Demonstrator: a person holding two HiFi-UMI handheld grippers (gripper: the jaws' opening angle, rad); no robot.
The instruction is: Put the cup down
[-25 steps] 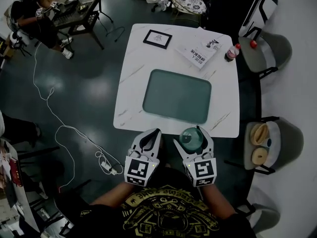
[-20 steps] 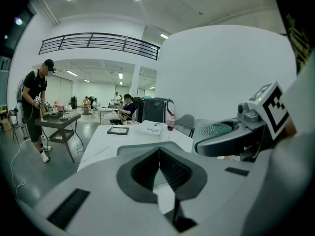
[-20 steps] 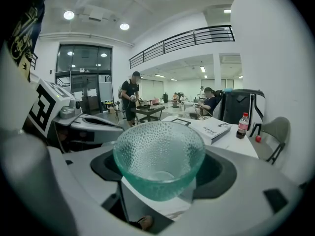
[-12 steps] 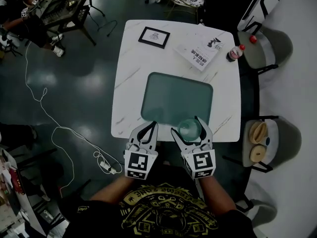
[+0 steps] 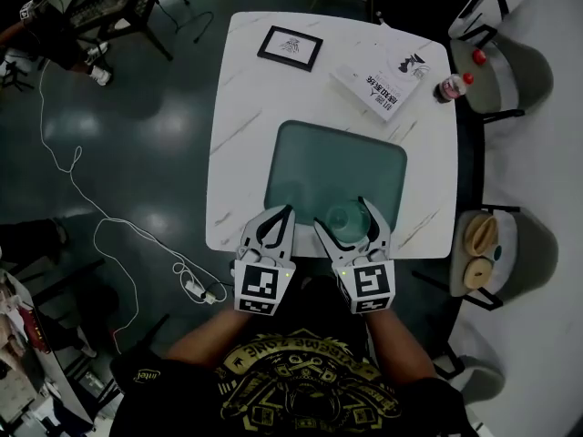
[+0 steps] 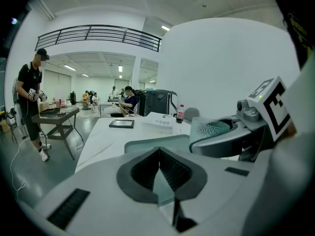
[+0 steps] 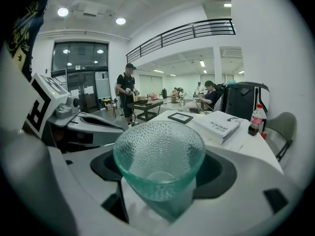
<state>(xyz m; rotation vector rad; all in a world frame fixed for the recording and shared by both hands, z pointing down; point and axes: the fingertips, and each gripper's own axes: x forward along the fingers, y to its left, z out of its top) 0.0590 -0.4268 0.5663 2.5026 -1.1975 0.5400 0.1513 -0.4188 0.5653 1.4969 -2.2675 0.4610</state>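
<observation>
White table (image 5: pixel 241 126) bears a green tray (image 5: pixel 314 157), cup (image 5: pixel 346 218) held near (dark floor (image 5: pixel 137 153)).

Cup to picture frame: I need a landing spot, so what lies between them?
In the head view, only the green tray, then bare white table, lies between the cup and the picture frame.

The pale green, dimpled translucent glass cup (image 7: pixel 158 161) is upright, its wide mouth facing up and its body tapering to a narrow base, with nothing inside. It is clamped between the jaws of the right gripper (image 5: pixel 344 218), over the near edge of the dark green rectangular tray (image 5: pixel 310 167); whether it touches the tray cannot be told.
</observation>
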